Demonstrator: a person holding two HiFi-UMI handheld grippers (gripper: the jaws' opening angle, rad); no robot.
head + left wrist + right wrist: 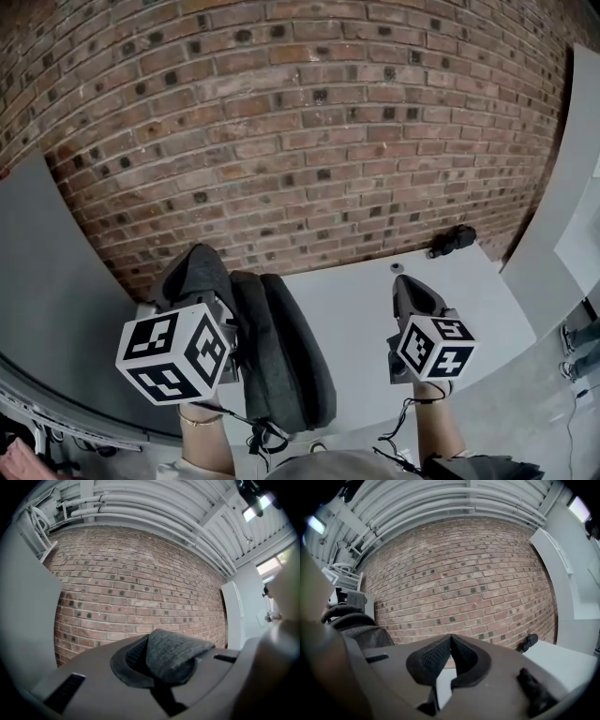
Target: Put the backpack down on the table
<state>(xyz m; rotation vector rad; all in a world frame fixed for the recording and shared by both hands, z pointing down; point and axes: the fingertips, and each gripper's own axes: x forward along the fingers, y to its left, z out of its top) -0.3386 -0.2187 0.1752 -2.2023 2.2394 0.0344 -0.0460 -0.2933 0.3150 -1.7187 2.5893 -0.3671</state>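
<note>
Nearest me, the backpack (281,361) is cut off at the bottom edge of the head view. I can't tell whether it rests on the bench (361,309) or hangs at the bench's left edge. Its long axis runs near to far, and its far end folds left over the left gripper (155,673). From the head view I can't see those jaws under the cloth. Only the left gripper view shows them clamped on a fold of grey fabric (176,654) from the backpack.

The right gripper (451,639) is over the bench, well apart to the right, with its jaws pressed together on nothing. Its own view shows the backpack at the far left. At the bench's far right corner lies a small black object (453,240) that I can't identify. Beyond it stands a brick wall (300,122). Only the gripper views show the ceiling pipes (140,508).
</note>
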